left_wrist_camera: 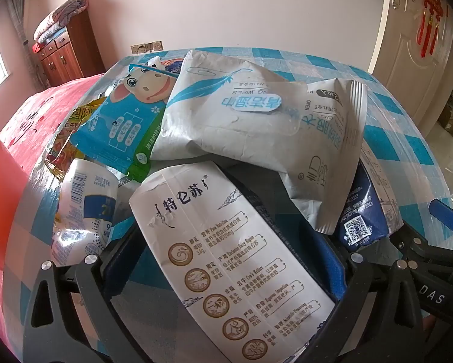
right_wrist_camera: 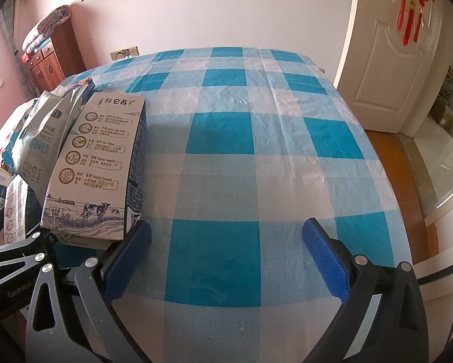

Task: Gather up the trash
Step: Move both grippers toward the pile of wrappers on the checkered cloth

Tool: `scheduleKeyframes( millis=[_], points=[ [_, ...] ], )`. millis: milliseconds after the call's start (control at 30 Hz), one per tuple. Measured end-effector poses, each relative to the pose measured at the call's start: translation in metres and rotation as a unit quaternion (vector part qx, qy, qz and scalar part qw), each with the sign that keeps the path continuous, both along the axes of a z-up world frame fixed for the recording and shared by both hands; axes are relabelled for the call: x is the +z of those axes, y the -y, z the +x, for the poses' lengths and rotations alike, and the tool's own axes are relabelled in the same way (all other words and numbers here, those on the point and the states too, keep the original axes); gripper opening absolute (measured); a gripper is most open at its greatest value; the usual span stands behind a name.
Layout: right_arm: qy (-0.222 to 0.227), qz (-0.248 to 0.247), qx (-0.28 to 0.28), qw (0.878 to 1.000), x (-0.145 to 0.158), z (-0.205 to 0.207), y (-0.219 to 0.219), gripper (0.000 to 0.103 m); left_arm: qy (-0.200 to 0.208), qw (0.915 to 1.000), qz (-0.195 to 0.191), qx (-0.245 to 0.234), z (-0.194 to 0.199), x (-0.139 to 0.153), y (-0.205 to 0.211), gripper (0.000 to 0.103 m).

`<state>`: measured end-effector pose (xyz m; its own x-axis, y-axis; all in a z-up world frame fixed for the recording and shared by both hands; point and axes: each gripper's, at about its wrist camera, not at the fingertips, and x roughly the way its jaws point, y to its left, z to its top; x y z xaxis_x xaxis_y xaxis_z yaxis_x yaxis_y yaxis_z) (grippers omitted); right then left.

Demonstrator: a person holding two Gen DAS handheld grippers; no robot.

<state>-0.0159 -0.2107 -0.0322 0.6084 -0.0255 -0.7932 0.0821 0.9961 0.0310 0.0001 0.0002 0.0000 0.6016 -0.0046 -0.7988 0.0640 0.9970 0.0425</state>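
- The trash is heaped at the bench's left edge.
- The milk carton lies between the released left tongs; judged light and crushable, best gripped across its flat sides.
- The right tongs are spread wide, empty.
- The wipes packet looks soft, slippery.

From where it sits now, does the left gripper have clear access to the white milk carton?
Probably yes: the left gripper is open with the milk carton already lying between its fingers, nothing covering it there.
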Motion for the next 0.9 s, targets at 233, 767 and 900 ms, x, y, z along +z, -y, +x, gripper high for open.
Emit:
scheduleKeyframes(
  millis=[233,767,900],
  points=[
    [-0.002,0.002,0.005,1.000,0.000,-0.005,0.000,0.099,-0.002,1.0000,0.001,0.000,-0.005,0.001,-0.003,0.099],
    [0.083,-0.009,0.033,0.996,0.045,-0.065,-0.021,0.099,0.077,0.9969,-0.012,0.008,-0.072,0.049,-0.043,0.099],
    [0.119,-0.022,0.039,0.992,0.070,-0.080,-0.030,0.099,0.098,0.9948,-0.025,0.007,-0.085,0.067,-0.049,0.099]
  ],
)
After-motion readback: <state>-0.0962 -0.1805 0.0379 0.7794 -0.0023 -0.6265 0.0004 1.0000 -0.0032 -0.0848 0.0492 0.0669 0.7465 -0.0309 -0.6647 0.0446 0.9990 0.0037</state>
